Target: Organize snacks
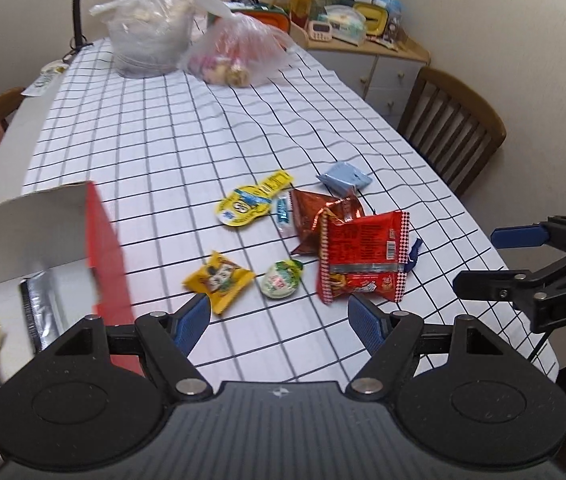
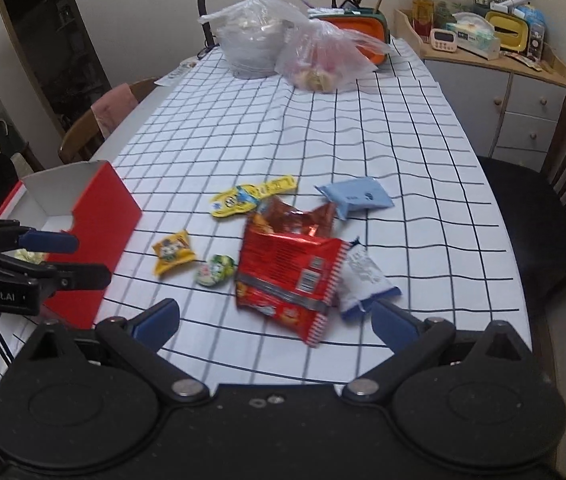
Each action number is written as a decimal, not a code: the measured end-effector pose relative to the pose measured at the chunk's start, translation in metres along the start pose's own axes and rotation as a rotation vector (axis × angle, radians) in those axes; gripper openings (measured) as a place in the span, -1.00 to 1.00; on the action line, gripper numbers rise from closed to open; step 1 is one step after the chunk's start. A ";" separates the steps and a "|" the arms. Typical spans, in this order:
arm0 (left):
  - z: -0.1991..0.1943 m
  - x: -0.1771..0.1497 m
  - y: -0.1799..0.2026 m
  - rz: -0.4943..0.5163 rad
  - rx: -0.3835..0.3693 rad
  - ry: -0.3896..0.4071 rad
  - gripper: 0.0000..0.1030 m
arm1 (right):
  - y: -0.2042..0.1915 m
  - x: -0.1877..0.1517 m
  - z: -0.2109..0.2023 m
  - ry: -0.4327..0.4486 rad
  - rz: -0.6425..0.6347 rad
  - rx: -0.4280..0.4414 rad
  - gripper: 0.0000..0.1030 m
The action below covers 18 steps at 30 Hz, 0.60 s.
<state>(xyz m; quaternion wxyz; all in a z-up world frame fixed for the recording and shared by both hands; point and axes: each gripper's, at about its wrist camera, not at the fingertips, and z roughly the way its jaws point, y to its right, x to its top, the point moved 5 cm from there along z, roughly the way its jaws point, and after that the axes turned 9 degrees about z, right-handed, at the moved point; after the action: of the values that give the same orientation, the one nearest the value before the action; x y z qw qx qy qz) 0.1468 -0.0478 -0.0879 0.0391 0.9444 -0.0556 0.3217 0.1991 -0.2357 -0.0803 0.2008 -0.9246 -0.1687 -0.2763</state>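
Several snack packets lie on the checked tablecloth: a big red packet [image 1: 365, 258] [image 2: 289, 280], a brown foil packet [image 1: 315, 216], a small yellow packet [image 1: 219, 280] [image 2: 173, 256], a round green-white snack [image 1: 281, 280] [image 2: 215, 270], a yellow cup snack [image 1: 251, 200] [image 2: 249, 196], a light blue packet [image 1: 343, 178] [image 2: 357, 196] and a white-blue packet [image 2: 365, 276]. A red box [image 1: 103, 248] [image 2: 95, 232] at the left holds some snacks. My left gripper [image 1: 279, 320] is open and empty, near the yellow packet. My right gripper [image 2: 275, 320] is open and empty, above the red packet's near edge.
Two plastic bags [image 1: 187, 36] [image 2: 283, 48] and a desk lamp [image 1: 79, 4] stand at the table's far end. A wooden chair [image 1: 455, 128] and a cluttered cabinet [image 2: 495, 76] are on the right. Another chair [image 2: 99, 120] is on the left.
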 end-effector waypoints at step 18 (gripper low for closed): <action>0.105 0.010 0.009 0.068 0.107 -0.160 0.44 | 0.068 0.009 0.082 -0.128 -0.219 -0.069 0.75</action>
<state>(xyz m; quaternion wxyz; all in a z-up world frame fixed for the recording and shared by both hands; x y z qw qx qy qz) 0.2166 -0.0687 -0.1645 -0.0268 0.9653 -0.0735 0.2490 0.2715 -0.2544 -0.1570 0.1263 -0.9227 -0.2717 -0.2425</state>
